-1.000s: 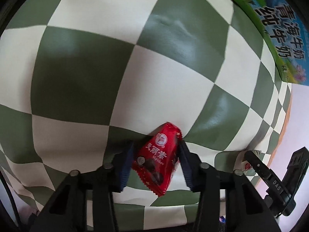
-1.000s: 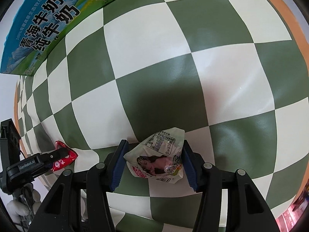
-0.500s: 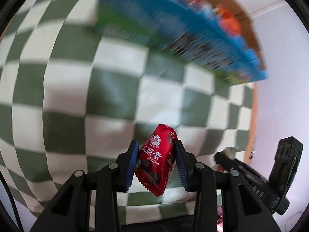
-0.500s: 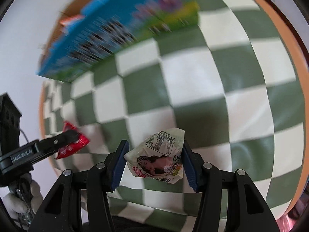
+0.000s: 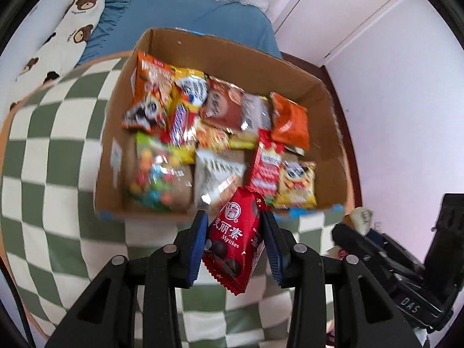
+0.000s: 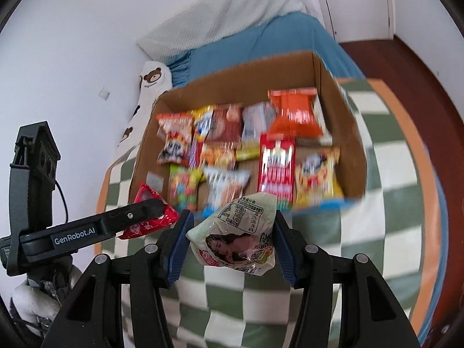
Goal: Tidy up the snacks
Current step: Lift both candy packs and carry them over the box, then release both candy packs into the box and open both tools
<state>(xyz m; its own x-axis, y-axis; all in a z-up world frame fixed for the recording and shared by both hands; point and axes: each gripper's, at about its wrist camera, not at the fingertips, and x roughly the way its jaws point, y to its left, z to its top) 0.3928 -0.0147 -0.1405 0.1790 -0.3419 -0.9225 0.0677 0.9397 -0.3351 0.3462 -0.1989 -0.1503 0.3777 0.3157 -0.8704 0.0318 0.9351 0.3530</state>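
Note:
My left gripper is shut on a red Mylikes chocolate packet, held in the air just in front of an open cardboard box. The box holds several bright snack packets. In the right wrist view my right gripper is shut on a pale green and white snack packet, also lifted before the same box. The left gripper with its red packet shows at that view's left. The right gripper's body appears at the right of the left wrist view.
The box stands on a green and white chequered tablecloth with an orange table edge. Behind are a bed with a blue sheet, a bear-print pillow, a white wall and a door. A gloved hand holds the left gripper.
Both grippers have risen from the tablecloth with their packets and tilted up toward the box, whose open top and snacks have come into view. Both grips stayed closed.

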